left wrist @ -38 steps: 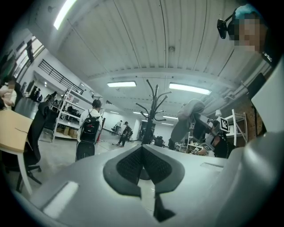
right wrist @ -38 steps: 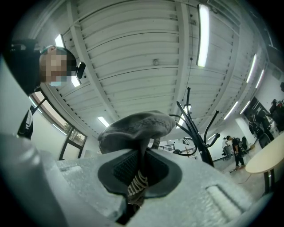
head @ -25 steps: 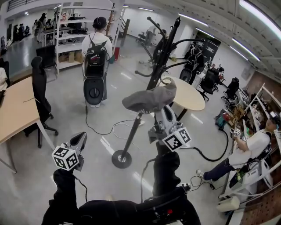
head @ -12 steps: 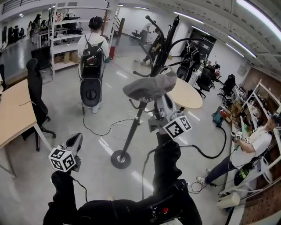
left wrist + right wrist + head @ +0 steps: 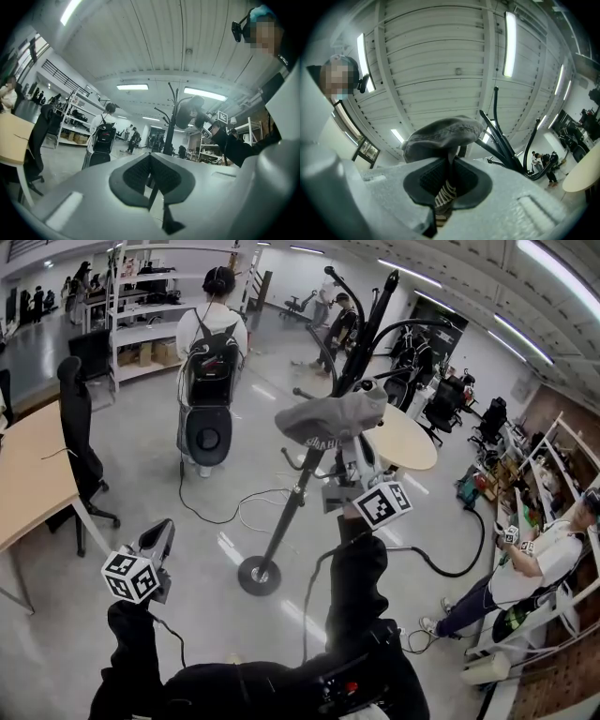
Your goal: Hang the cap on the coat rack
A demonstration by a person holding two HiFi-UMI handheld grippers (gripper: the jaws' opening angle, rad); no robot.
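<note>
The grey cap [image 5: 333,418] is held up in front of the black coat rack [image 5: 361,334], level with its lower hooks and just left of the pole. My right gripper [image 5: 351,454] is beneath it, shut on the cap's lower edge. In the right gripper view the pads pinch striped lining under the cap [image 5: 440,136], and the rack's curved arms [image 5: 508,147] rise to the right. My left gripper [image 5: 161,538] hangs low at the left, shut with nothing in it. The left gripper view shows the rack [image 5: 168,122] and the cap [image 5: 187,112] ahead, well beyond its jaws.
The rack's round base [image 5: 260,576] stands on the floor among loose cables. A person with a backpack [image 5: 214,352] stands behind it. A wooden table [image 5: 28,474] and a black chair [image 5: 80,427] are at the left, a round table [image 5: 405,442] behind the rack, and a seated person [image 5: 534,559] at the right.
My right gripper has carried the cap up and to the right, closer to the rack's pole and hooks. The left gripper has stayed low at the left.
</note>
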